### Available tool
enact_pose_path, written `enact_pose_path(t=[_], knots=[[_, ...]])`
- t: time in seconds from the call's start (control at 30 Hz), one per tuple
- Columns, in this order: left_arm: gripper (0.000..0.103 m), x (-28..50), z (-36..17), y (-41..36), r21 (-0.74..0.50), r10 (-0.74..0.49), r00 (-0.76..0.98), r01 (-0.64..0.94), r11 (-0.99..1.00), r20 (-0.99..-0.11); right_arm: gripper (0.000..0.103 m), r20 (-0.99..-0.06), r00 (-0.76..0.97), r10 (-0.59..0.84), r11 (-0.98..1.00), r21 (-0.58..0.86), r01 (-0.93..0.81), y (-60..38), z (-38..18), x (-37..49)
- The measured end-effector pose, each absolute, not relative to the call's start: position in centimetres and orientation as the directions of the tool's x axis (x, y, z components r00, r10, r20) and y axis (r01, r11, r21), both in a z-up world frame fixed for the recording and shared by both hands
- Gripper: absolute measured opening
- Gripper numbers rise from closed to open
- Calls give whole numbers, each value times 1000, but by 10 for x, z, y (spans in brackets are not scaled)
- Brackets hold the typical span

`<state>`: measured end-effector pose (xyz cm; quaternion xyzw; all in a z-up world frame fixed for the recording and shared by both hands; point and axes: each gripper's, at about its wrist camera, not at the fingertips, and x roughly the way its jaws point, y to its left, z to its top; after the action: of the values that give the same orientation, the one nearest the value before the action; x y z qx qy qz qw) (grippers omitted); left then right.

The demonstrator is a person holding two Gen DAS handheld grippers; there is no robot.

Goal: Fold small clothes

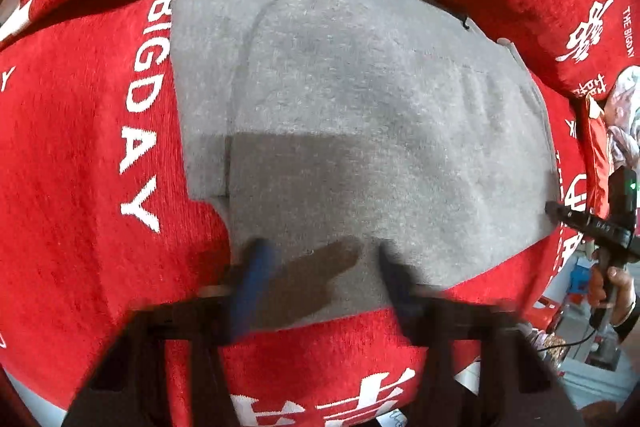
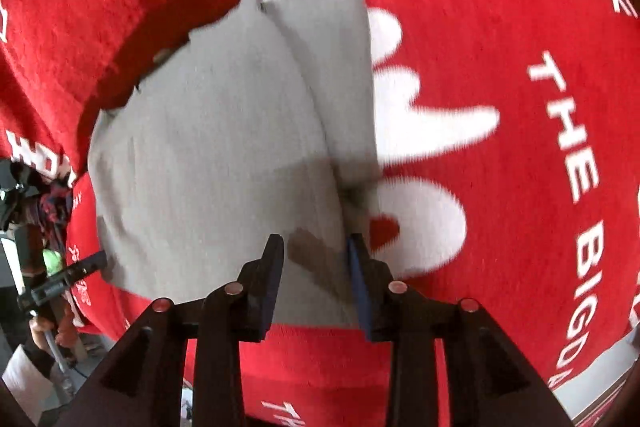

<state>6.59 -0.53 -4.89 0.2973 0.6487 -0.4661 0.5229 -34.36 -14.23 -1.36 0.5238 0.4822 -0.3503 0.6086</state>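
— Where's the garment?

— The grey garment [image 1: 352,115] lies spread on my red blanket [image 1: 80,187], partly folded, one layer over another.

— Your jaws?

— My left gripper [image 1: 320,259] hangs spread apart over the garment's near edge, clasping nothing. My right gripper [image 2: 316,247] likewise gapes above its near edge.

— Anything nearby?

— White "THE BIGDAY" lettering [image 1: 138,115] beside the garment; nothing lies on it.

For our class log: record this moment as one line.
grey garment part-folded on red blanket | left gripper open | right gripper open
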Motion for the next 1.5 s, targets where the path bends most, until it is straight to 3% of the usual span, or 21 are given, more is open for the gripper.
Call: enact_pose_path(t=[0.03, 0.07, 0.23, 0.37, 0.7, 0.73, 0.77, 0.8, 0.83, 0.87, 0.93, 1.0, 1.1, 1.2, 1.27, 1.33, 1.37, 1.4, 1.5], knots=[[1, 67, -53, -4, -301, -78, -295, 867, 397, -952, 28, -957, 274, 91, 212, 288, 934, -140, -16, -342], [1, 67, -50, 0, -318, -93, -307, 859, 401, -947, 6, -961, 262, 93, 231, 277, 933, -140, -17, -339], [1, 66, -53, 22, -264, -82, -253, 880, 396, -964, 5, -967, 248, 53, 357, 250, 900, -138, 8, -332], [1, 79, -63, 56, -268, -83, -262, 832, 485, -962, 5, -976, 199, 93, 303, 218, 928, -140, -19, -353], [1, 80, -14, 65, -118, -143, -52, 854, 507, -988, 8, -983, 180, -14, 337, 165, 927, -127, 20, -335], [6, 81, -13, 63, -122, -148, -53, 853, 508, -988, 8, -983, 183, -34, 339, 161, 927, -124, 28, -331], [19, 83, -13, 61, -123, -150, -53, 851, 510, -987, 8, -982, 176, -65, 347, 143, 927, -120, 36, -323], [83, 84, -13, 59, -118, -149, -48, 852, 510, -988, 8, -980, 180, -89, 361, 137, 923, -116, 44, -315], [100, 78, -14, 53, -94, -140, -24, 852, 515, -990, 8, -978, 185, -98, 369, 137, 919, -114, 48, -311], [102, 80, -10, 51, -77, -157, 5, 856, 512, -988, 8, -975, 195, -111, 384, 139, 913, -110, 54, -301], [102, 76, -16, 38, -114, -184, -23, 857, 502, -983, 13, -969, 226, -100, 418, 165, 893, -103, 58, -281], [102, 76, -16, 36, -114, -193, -19, 862, 493, -981, 38, -966, 246, -82, 434, 188, 881, -98, 57, -264], [102, 79, -20, 31, -104, -198, -4, 862, 496, -980, 41, -956, 291, -30, 451, 247, 857, -85, 51, -238], [101, 84, -27, 27, -174, -219, -74, 858, 483, -973, 41, -949, 314, 20, 470, 286, 835, -69, 45, -214], [84, 83, -37, 18, -255, -243, -160, 864, 434, -957, 41, -944, 324, 63, 474, 314, 823, -60, 39, -200], [60, 80, -50, 8, -291, -226, -217, 880, 377, -950, 41, -941, 329, 86, 472, 329, 818, -53, 35, -197], [52, 78, -55, 4, -301, -212, -237, 884, 357, -948, 41, -940, 328, 96, 472, 334, 816, -50, 33, -193], [36, 77, -60, 2, -311, -202, -253, 884, 348, -946, 41, -939, 328, 103, 471, 336, 816, -48, 31, -192], [7, 77, -62, -1, -308, -209, -251, 897, 317, -945, 41, -938, 323, 123, 468, 342, 815, -43, 24, -187]])
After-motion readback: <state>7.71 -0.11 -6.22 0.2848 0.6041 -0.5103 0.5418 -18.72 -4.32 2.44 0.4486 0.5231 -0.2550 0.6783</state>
